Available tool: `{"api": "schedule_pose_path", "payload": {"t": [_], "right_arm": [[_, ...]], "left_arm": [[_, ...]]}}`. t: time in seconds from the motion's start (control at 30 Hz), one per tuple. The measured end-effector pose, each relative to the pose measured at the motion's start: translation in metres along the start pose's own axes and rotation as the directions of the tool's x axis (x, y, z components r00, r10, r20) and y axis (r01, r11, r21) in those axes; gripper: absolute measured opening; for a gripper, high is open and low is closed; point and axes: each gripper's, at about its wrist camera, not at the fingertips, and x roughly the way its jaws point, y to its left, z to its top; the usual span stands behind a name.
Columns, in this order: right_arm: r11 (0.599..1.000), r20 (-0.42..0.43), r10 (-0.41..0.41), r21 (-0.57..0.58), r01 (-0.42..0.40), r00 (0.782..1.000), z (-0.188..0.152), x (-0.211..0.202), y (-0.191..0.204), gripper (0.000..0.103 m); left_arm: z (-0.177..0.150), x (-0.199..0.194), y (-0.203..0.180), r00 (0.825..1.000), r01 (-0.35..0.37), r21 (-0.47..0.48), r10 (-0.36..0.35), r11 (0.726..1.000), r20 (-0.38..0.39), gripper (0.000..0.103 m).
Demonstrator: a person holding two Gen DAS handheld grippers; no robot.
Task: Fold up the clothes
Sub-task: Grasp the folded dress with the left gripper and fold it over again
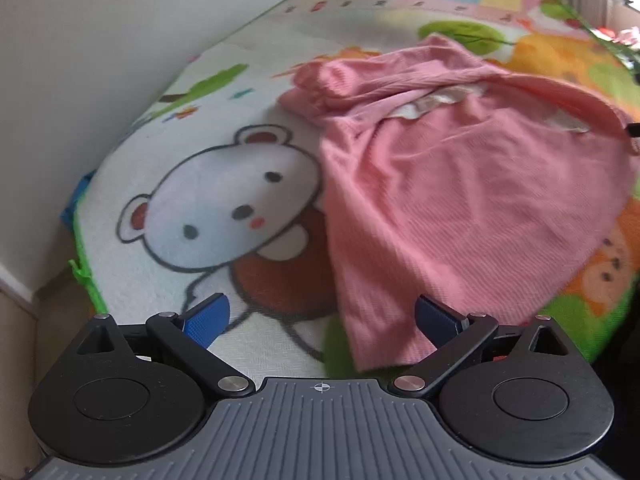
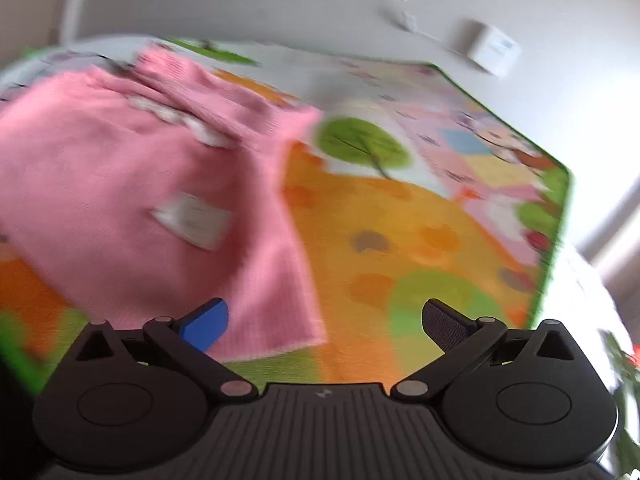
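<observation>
A pink ribbed garment [image 1: 460, 184] lies crumpled on a colourful cartoon play mat [image 1: 224, 200], with white labels showing near its neck. My left gripper [image 1: 322, 320] is open and empty, just above the garment's near hem. In the right wrist view the same pink garment [image 2: 132, 184] lies to the left, with a white label on it. My right gripper [image 2: 326, 326] is open and empty, its left finger [image 2: 206, 324] over the garment's lower right corner. The right view is blurred by motion.
The play mat [image 2: 420, 220] has a green border and ends near a white wall [image 1: 100, 40]. White boxes [image 2: 490, 50] sit on the wall beyond the mat. A blue object [image 1: 78, 196] lies at the mat's left edge.
</observation>
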Motion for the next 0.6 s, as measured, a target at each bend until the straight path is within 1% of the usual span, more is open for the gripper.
{"api": "schedule_pose_path", "payload": {"t": [0.03,0.07,0.1,0.2,0.23,0.3,0.37,0.4,0.43,0.47,0.5,0.53,0.57,0.6], "right_arm": [[0.999,-0.029,-0.041,-0.019,0.04,0.999,-0.001,0.007,0.002,0.103],[0.998,-0.038,-0.055,-0.042,0.053,0.998,-0.004,0.011,0.004,0.103],[0.997,-0.038,-0.056,-0.048,0.054,0.998,-0.005,0.01,0.004,0.103],[0.995,-0.047,-0.08,-0.063,0.077,0.996,-0.003,0.006,-0.001,0.103],[0.994,-0.047,-0.089,-0.074,0.086,0.995,-0.002,0.005,-0.002,0.103],[0.994,-0.011,-0.066,-0.086,0.065,0.998,0.007,0.0,-0.004,0.103],[0.995,0.026,-0.04,-0.095,0.042,0.999,0.016,-0.006,-0.006,0.103],[0.997,0.057,-0.009,-0.08,0.013,0.998,0.025,-0.01,-0.009,0.103],[0.998,0.08,0.038,-0.05,-0.034,0.996,0.035,-0.01,-0.011,0.103],[0.996,0.103,0.083,-0.022,-0.081,0.991,0.045,-0.009,-0.014,0.103],[0.991,0.126,0.129,0.006,-0.131,0.984,0.056,-0.009,-0.017,0.103],[0.981,0.137,0.183,0.036,-0.19,0.974,0.066,-0.004,-0.02,0.103],[0.967,0.147,0.236,0.066,-0.247,0.961,0.077,0.0,-0.022,0.103],[0.949,0.15,0.284,0.094,-0.3,0.947,0.088,0.008,-0.026,0.103]], "left_arm": [[-0.001,0.003,0.0,1.0,-0.015,0.005,0.015,1.0,-0.009,0.103],[-0.002,0.005,0.0,0.999,-0.027,0.007,0.027,1.0,-0.018,0.103],[-0.002,0.005,0.003,1.0,-0.019,-0.002,0.019,1.0,-0.022,0.103],[-0.004,0.003,0.007,0.998,-0.045,0.007,0.045,0.999,-0.031,0.103],[-0.003,0.001,0.011,0.999,-0.038,-0.001,0.038,0.999,-0.03,0.102],[-0.002,-0.002,0.017,0.999,-0.026,-0.015,0.025,1.0,-0.024,0.102],[0.011,-0.01,0.027,0.999,-0.031,-0.032,0.032,0.999,0.022,0.102],[0.02,-0.015,0.033,0.998,-0.019,-0.059,0.023,0.998,0.065,0.102],[0.03,-0.019,0.04,0.994,-0.004,-0.089,0.013,0.996,0.108,0.102],[0.041,-0.022,0.047,0.988,0.032,-0.139,-0.011,0.99,0.155,0.102],[0.052,-0.021,0.056,0.979,0.083,-0.198,-0.043,0.977,0.198,0.102],[0.062,-0.017,0.065,0.969,0.147,-0.261,-0.086,0.954,0.231,0.102],[0.072,-0.013,0.073,0.956,0.211,-0.319,-0.127,0.924,0.263,0.102],[0.082,-0.004,0.08,0.944,0.275,-0.37,-0.176,0.887,0.28,0.102]]}}
